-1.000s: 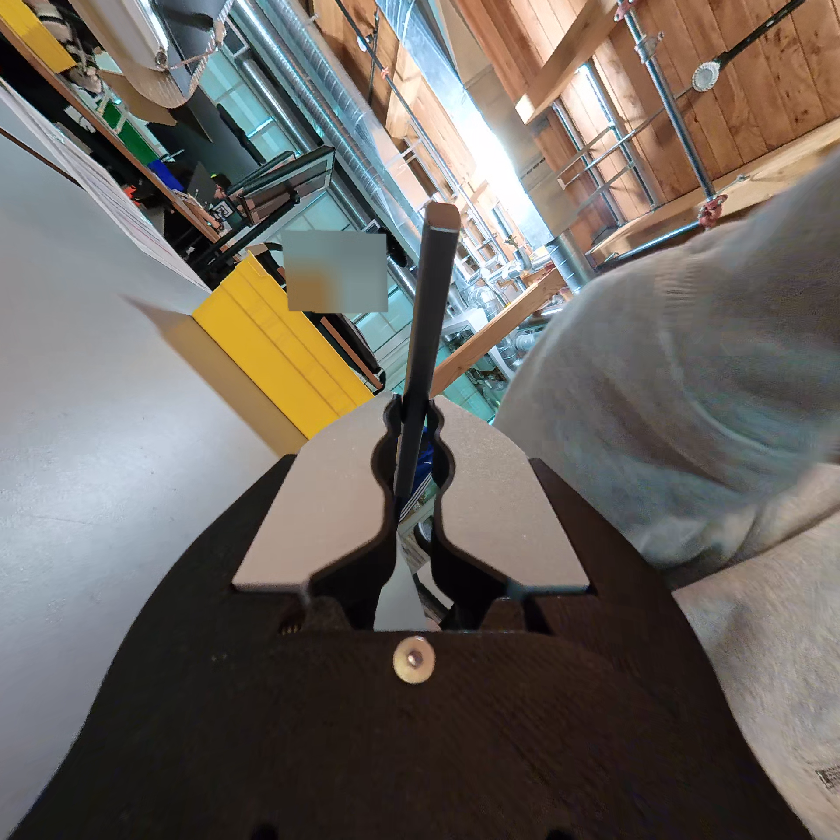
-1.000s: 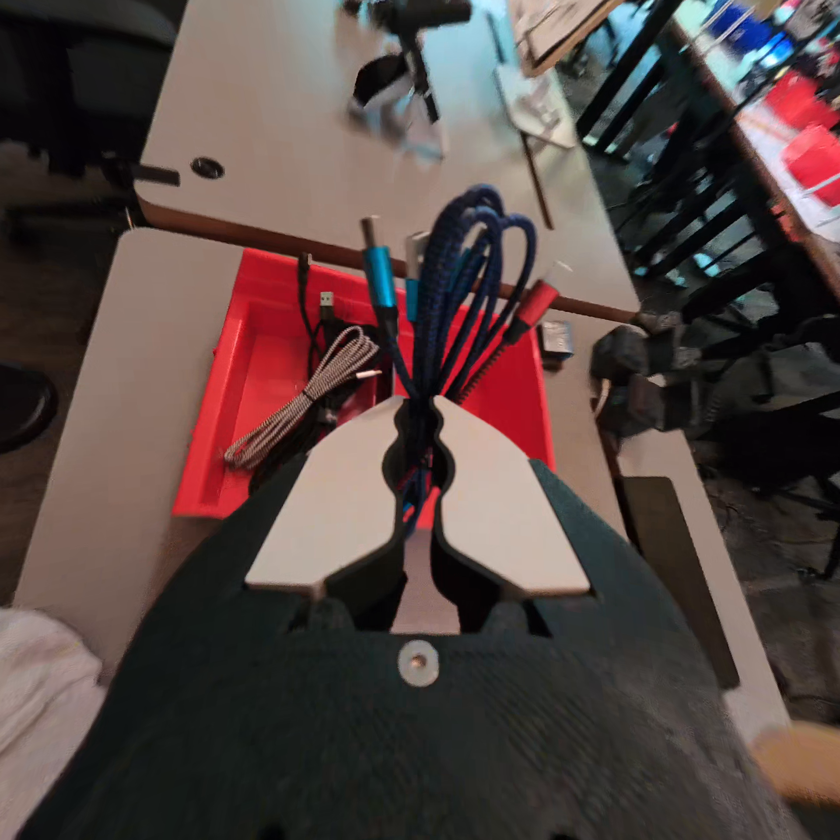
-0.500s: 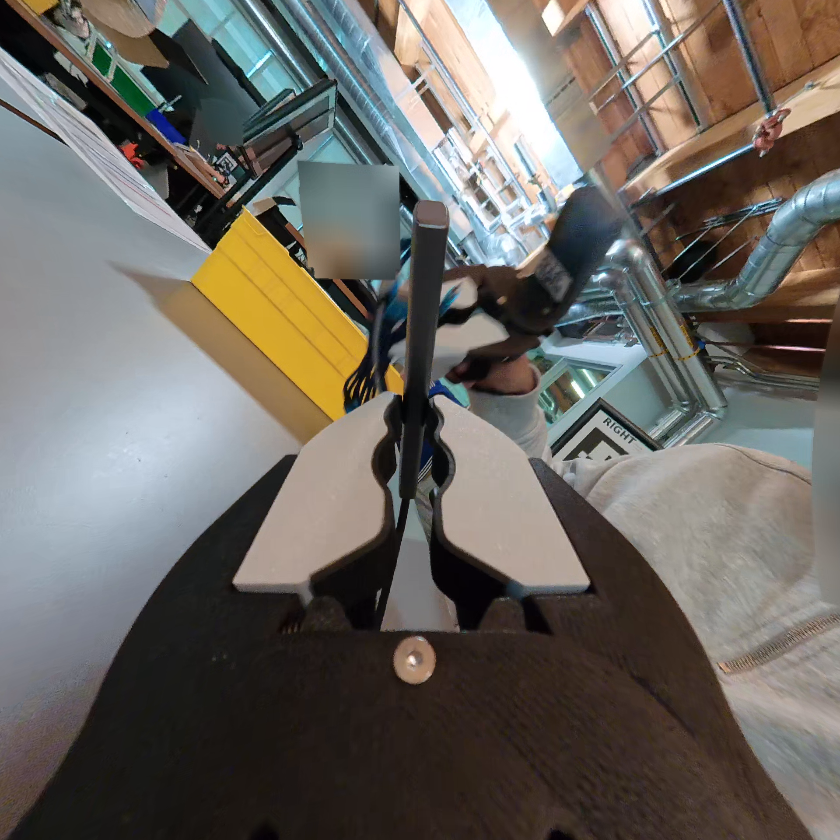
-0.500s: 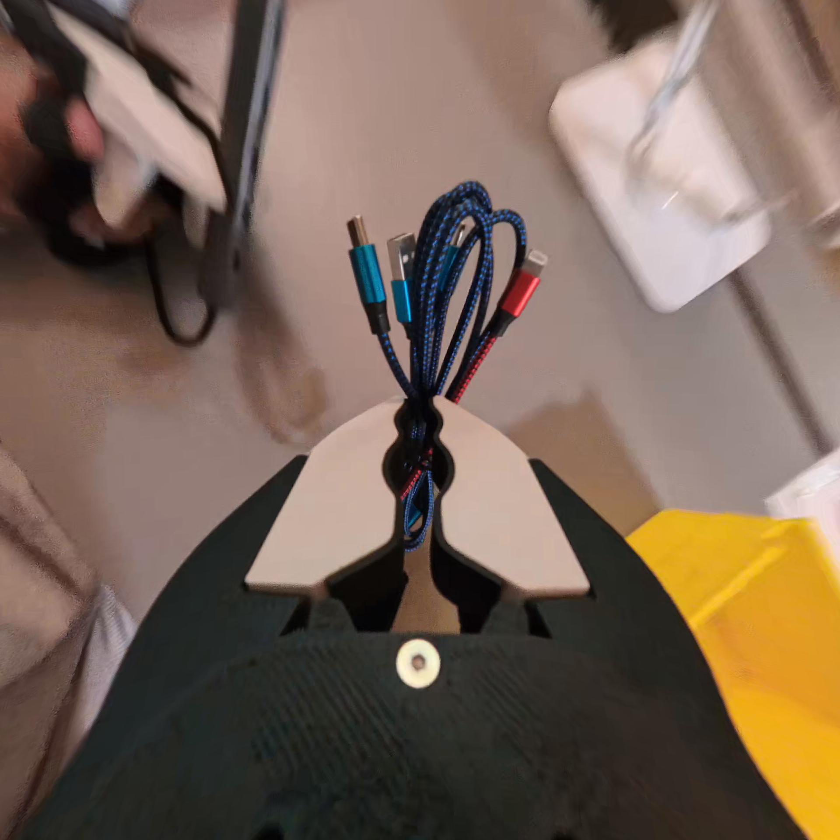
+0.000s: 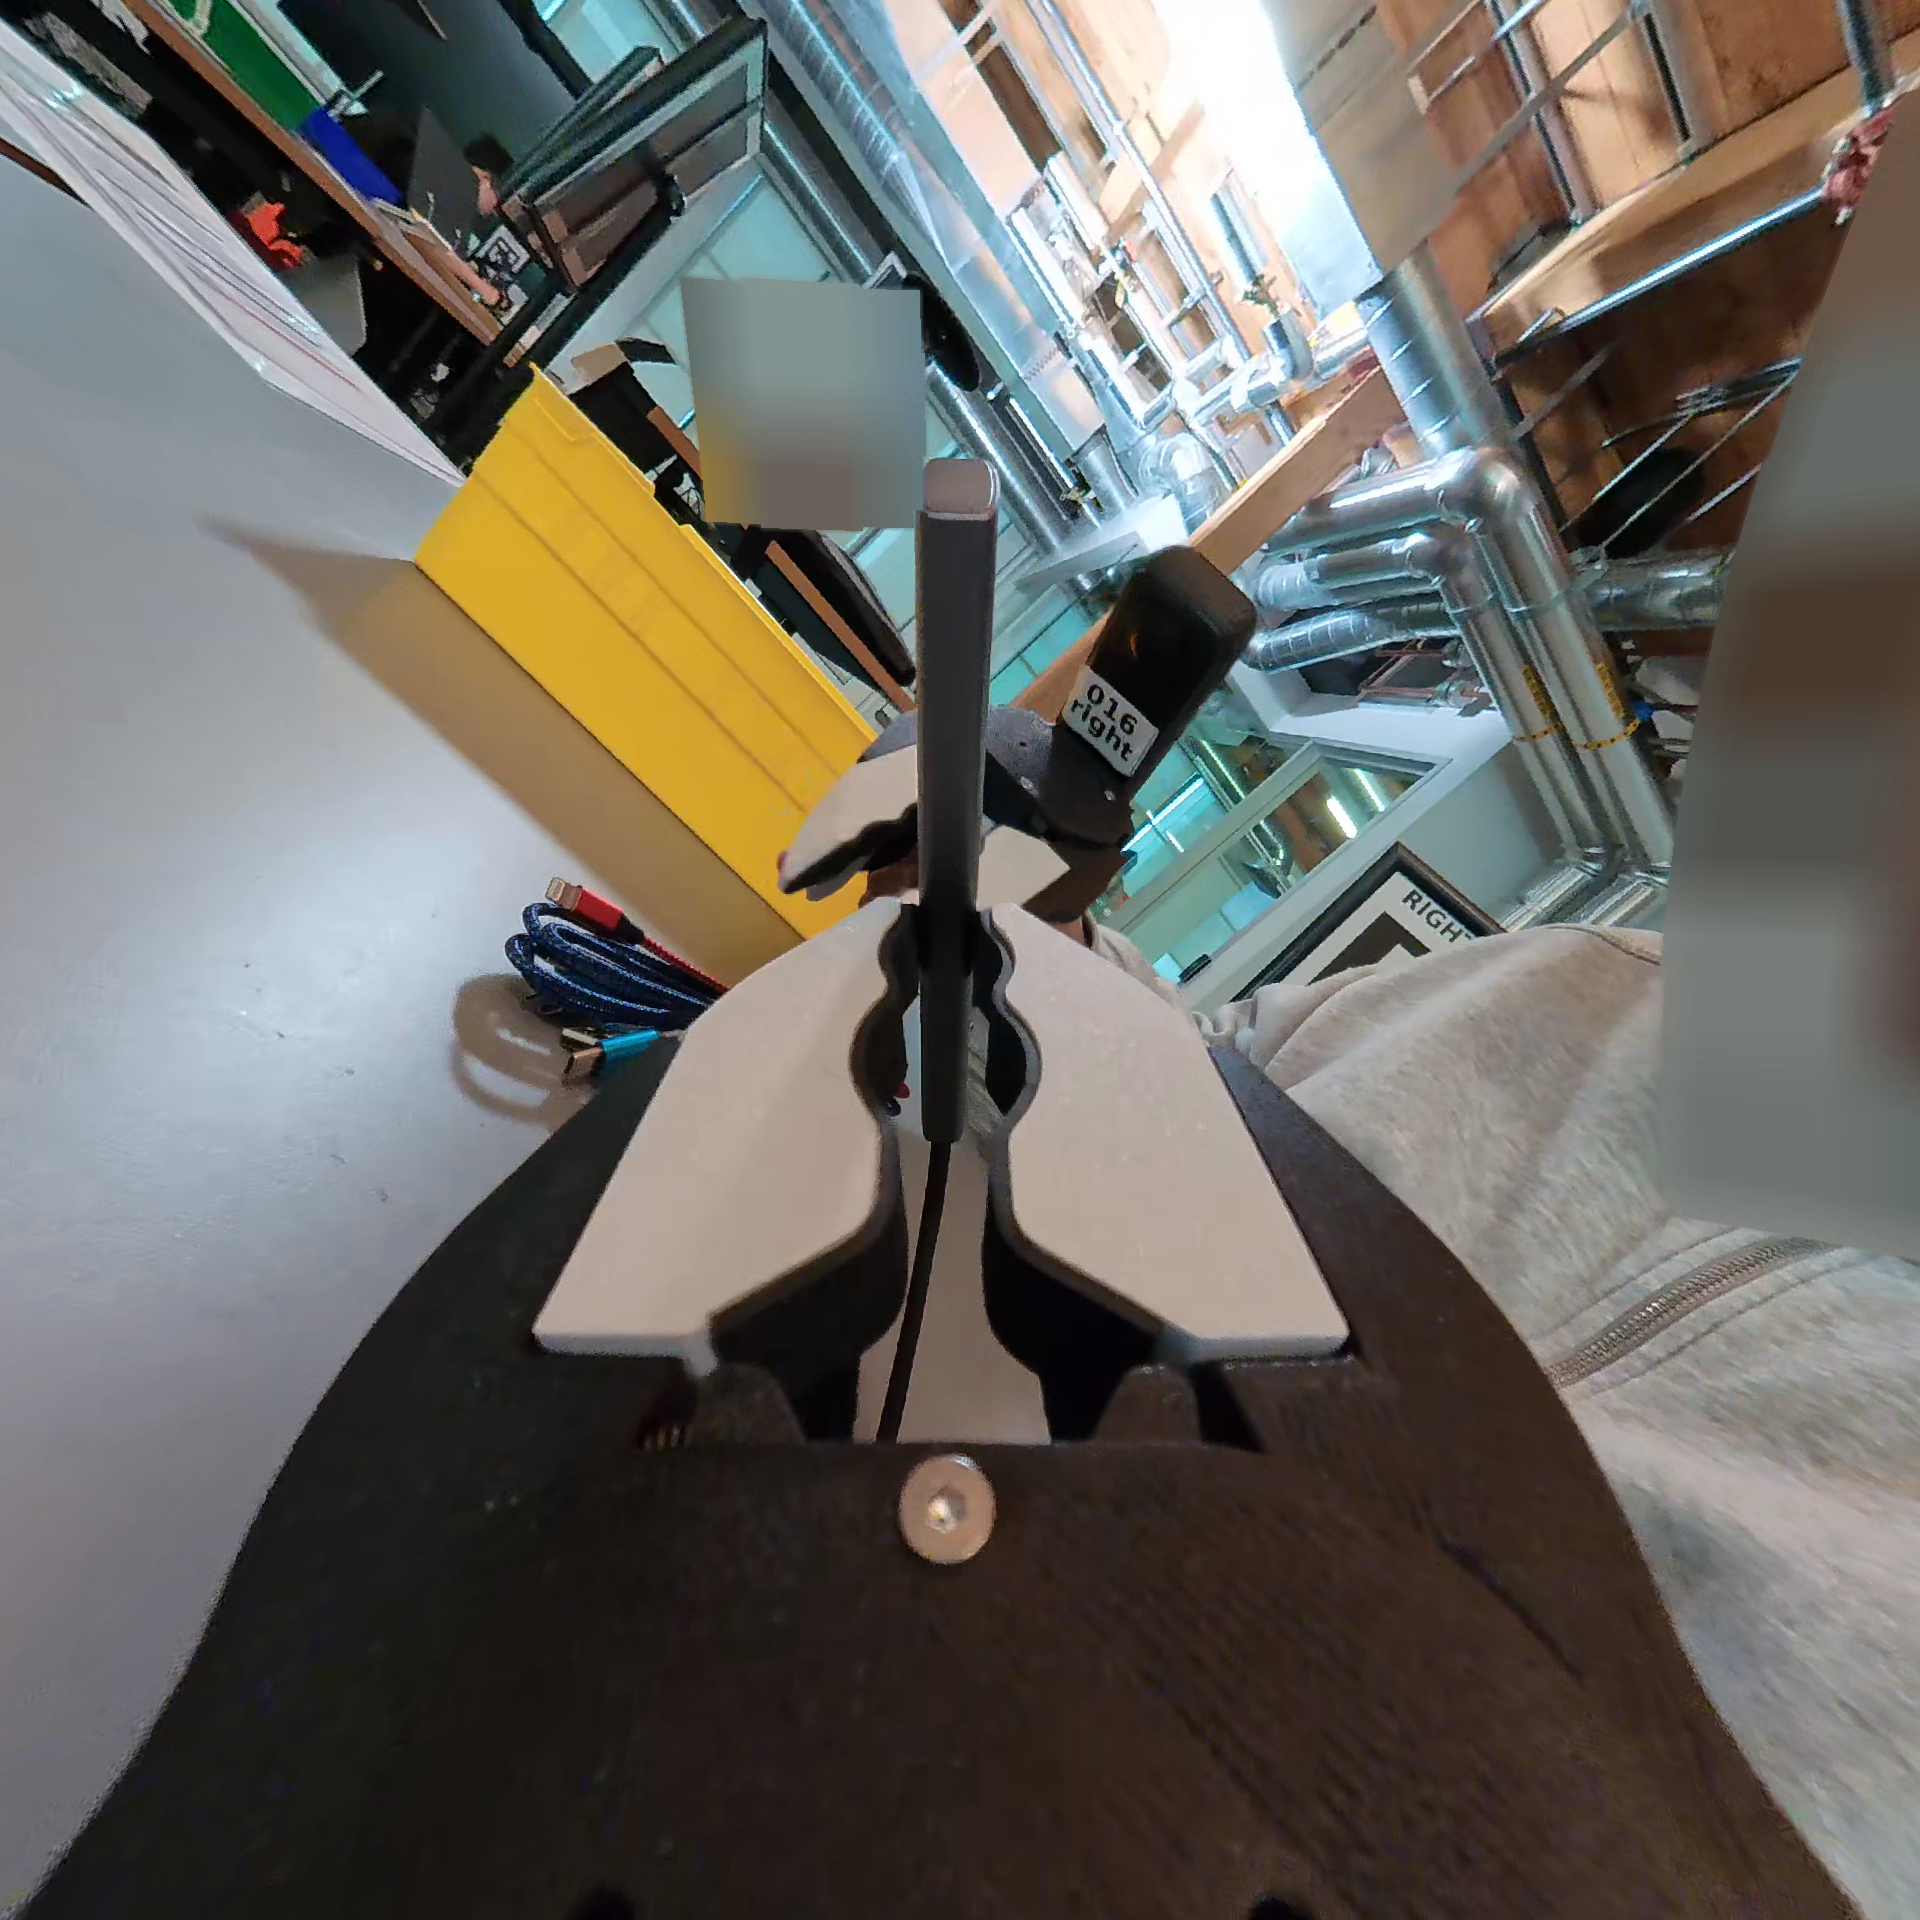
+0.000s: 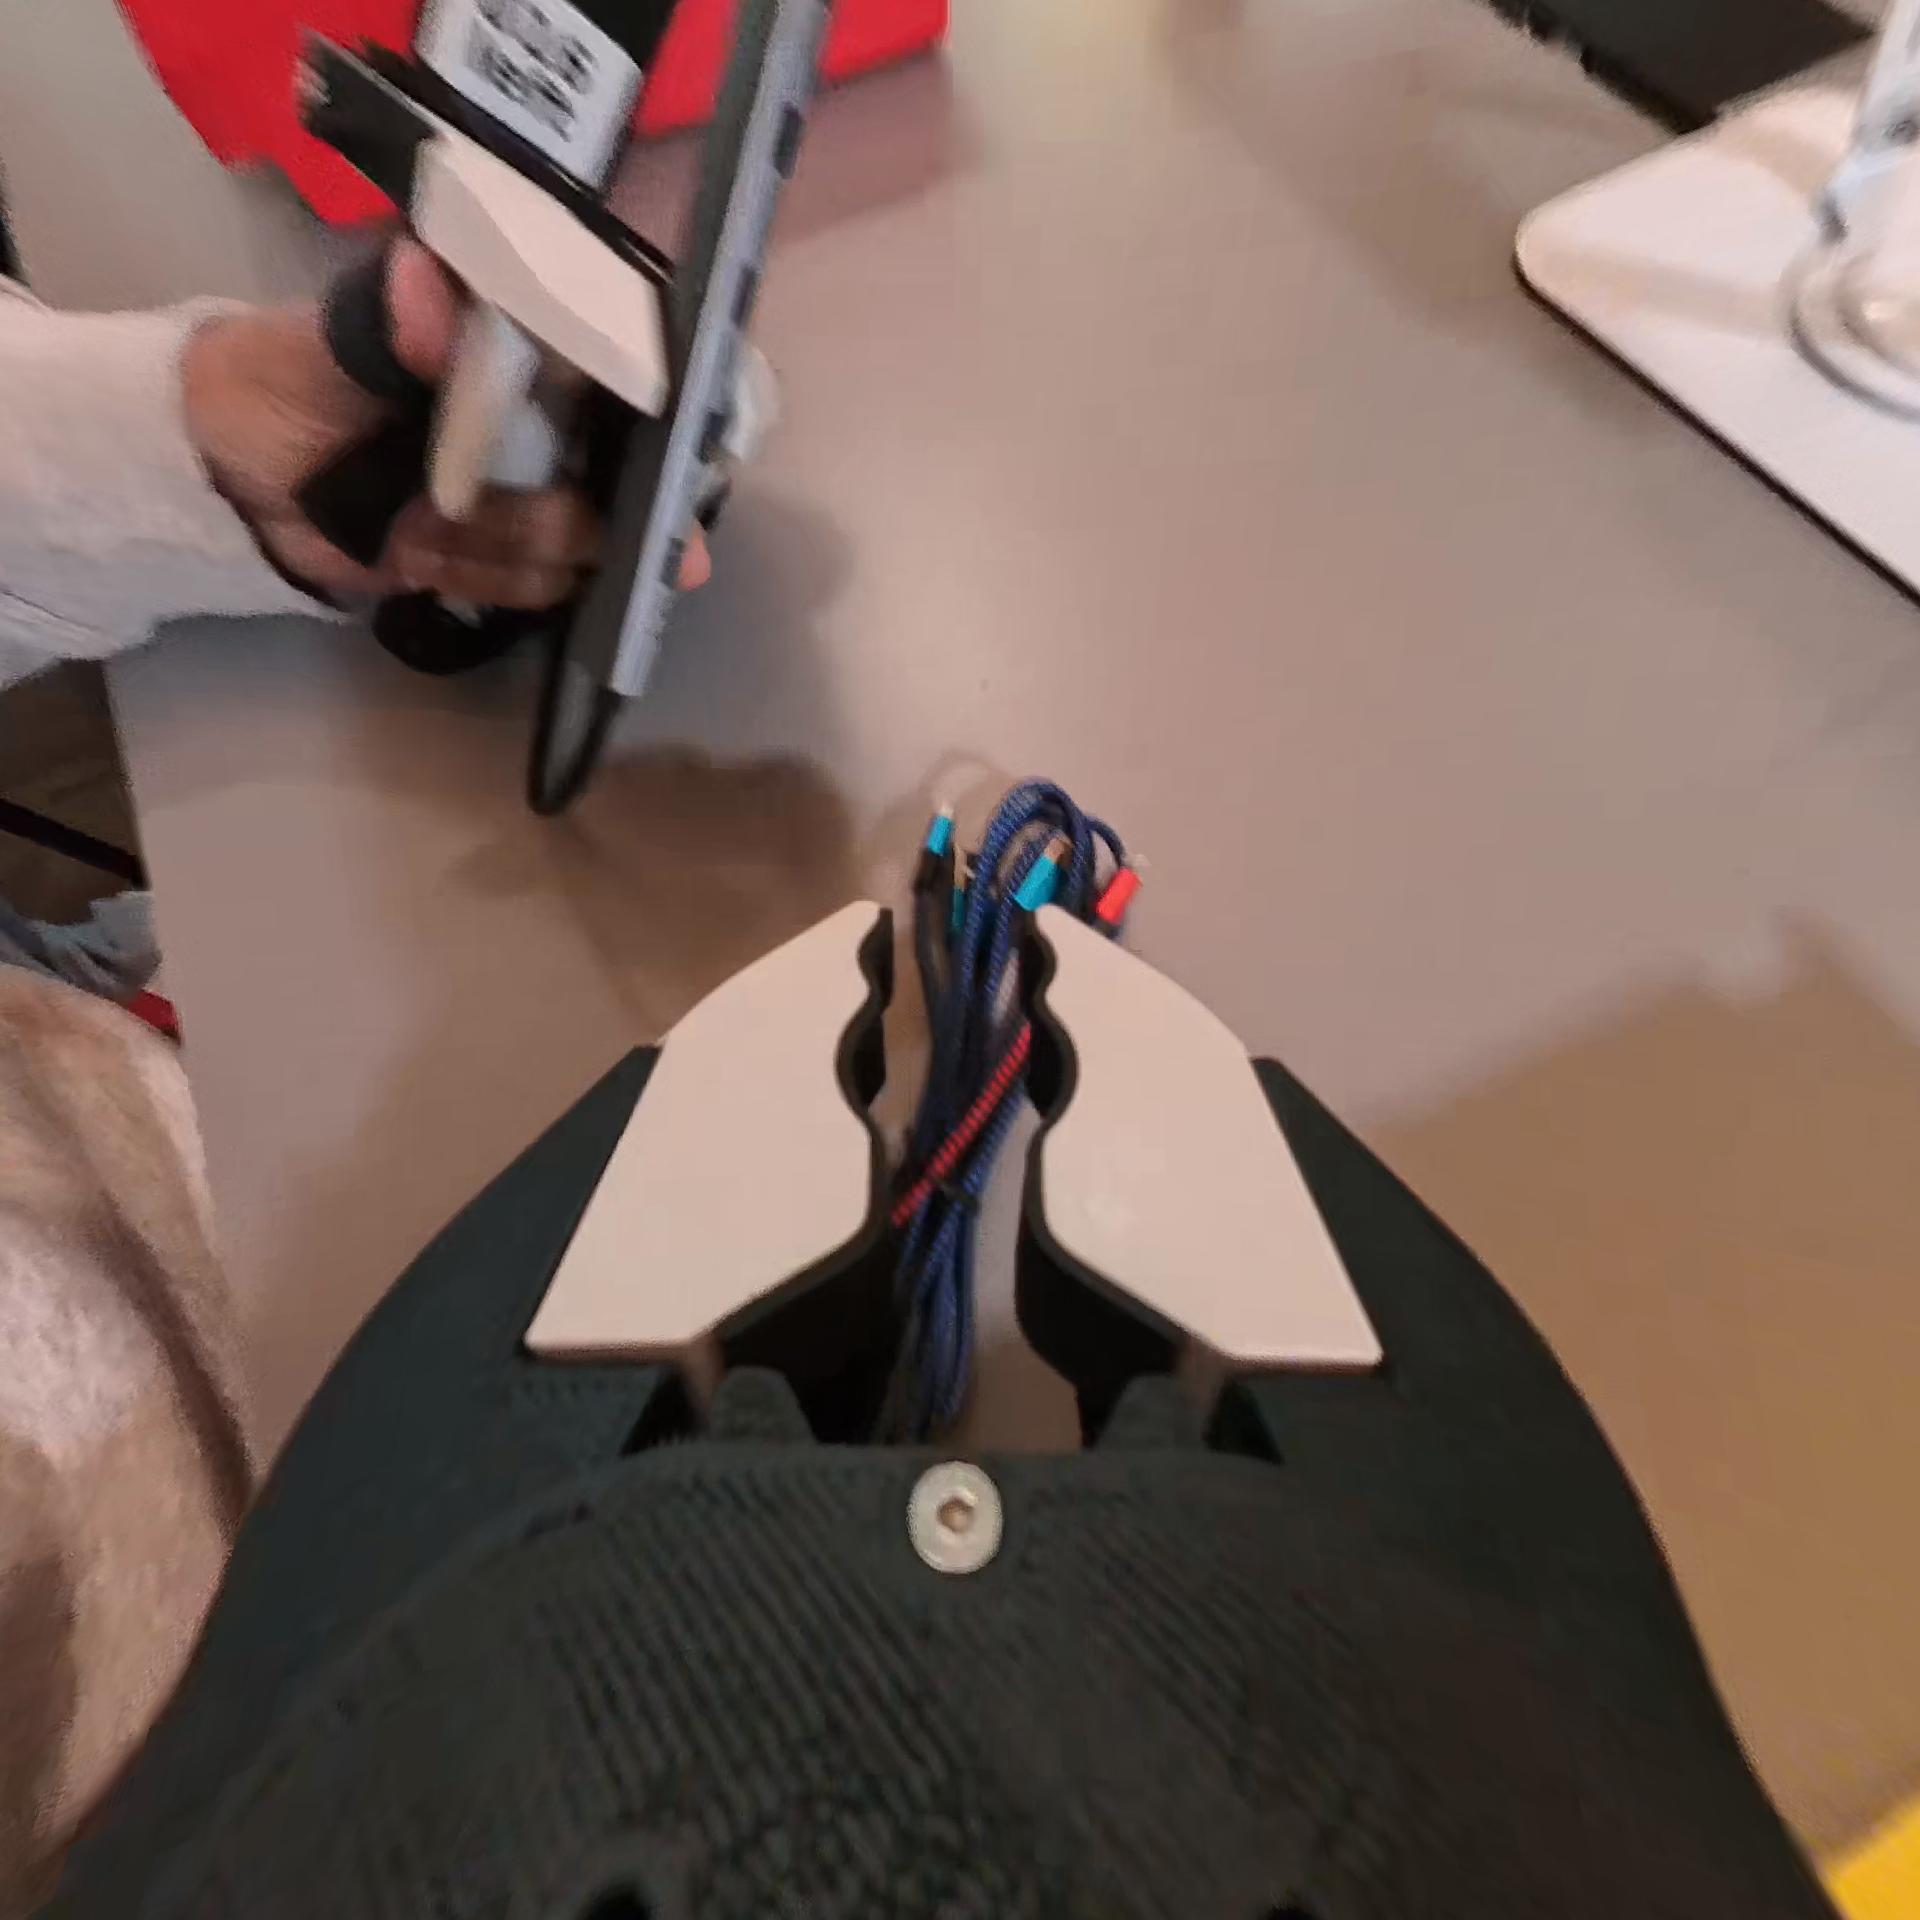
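My left gripper (image 5: 948, 914) is shut on a slim dark grey hub bar (image 5: 954, 675) that stands upright between the jaws, its thin black cable running back toward me. It also shows in the right wrist view (image 6: 707, 416), held by the left gripper (image 6: 655, 343) in a hand (image 6: 301, 426). My right gripper (image 6: 961, 914) is open, its jaws apart around a blue braided cable bundle (image 6: 982, 1049) with teal and red plugs. The bundle (image 5: 613, 971) lies on the grey table beside the yellow bin (image 5: 644, 665). The right gripper (image 5: 894, 831) hovers just above it.
A red tray (image 6: 239, 114) sits at the far left of the table. A white flat base (image 6: 1683, 239) with a clear glass piece stands at the right. A grey sleeve (image 5: 1507, 1195) fills the right side. A corner of the yellow bin (image 6: 1881, 1881) shows low right. The tips of one gripper are about 10 cm away from the tips of the other.
My right gripper carried the cable bundle from above the red tray to the table by the yellow bin, lowered it and opened. The left gripper keeps its hold on the hub.
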The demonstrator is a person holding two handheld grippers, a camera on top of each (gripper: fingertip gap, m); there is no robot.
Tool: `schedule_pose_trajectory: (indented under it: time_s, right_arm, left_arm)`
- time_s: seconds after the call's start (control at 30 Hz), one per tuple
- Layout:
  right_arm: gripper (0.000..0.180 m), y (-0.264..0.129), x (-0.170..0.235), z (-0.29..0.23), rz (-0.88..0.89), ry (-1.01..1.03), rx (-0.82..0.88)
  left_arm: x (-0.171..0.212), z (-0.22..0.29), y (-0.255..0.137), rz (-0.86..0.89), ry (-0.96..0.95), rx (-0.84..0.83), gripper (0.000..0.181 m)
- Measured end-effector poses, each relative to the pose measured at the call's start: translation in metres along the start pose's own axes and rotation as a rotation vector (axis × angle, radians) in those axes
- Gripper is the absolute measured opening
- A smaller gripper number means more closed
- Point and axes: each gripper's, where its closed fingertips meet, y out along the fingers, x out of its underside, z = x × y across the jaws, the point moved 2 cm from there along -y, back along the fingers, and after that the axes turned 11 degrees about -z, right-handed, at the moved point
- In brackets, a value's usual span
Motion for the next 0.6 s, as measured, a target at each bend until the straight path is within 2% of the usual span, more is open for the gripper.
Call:
schedule_pose_trajectory:
  time_s: [0.1,0.3,0.43,0.53,0.6]
  right_arm:
    - [0.02,0.009,-0.009,-0.016,0.059,-0.072,-0.013]
    - [0.022,0.038,0.003,-0.013,-0.068,-0.253,0.144]
    - [0.02,0.051,0.006,-0.008,-0.113,-0.272,0.163]
    - [0.006,0.053,0.006,-0.005,-0.103,-0.26,0.164]
    - [0.006,0.051,0.006,-0.004,-0.087,-0.246,0.166]
  left_arm:
    - [0.0,0.001,0.0,-0.005,-0.007,0.016,0.01]
    - [0.001,0.002,-0.001,-0.02,-0.029,0.057,0.01]
    - [0.003,0.001,0.0,-0.027,-0.053,0.059,0.01]
    - [0.006,0.001,0.001,-0.041,-0.056,0.058,0.01]
    - [0.007,0.002,0.002,-0.053,-0.053,0.055,0.01]
